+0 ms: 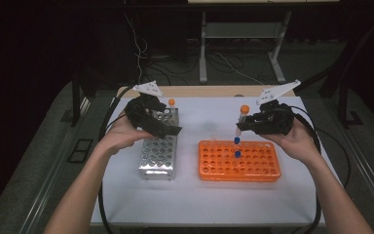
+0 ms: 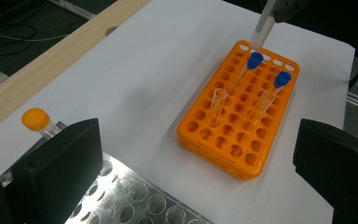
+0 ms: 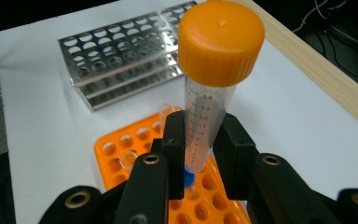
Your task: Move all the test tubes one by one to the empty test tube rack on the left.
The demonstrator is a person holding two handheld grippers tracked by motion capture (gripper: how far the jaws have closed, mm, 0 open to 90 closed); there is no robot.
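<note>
Orange-capped tube is clamped upright between the jaws of the right gripper, lifted clear above the orange rack, likely for transfer. That rack holds two blue-capped tubes and one uncapped tube. Left gripper hovers, jaws spread and empty, over the steel rack, which carries another orange-capped tube.

Clear graduated centrifuge tube with orange screw cap stood upright, capped, raised above orange rack.
</note>
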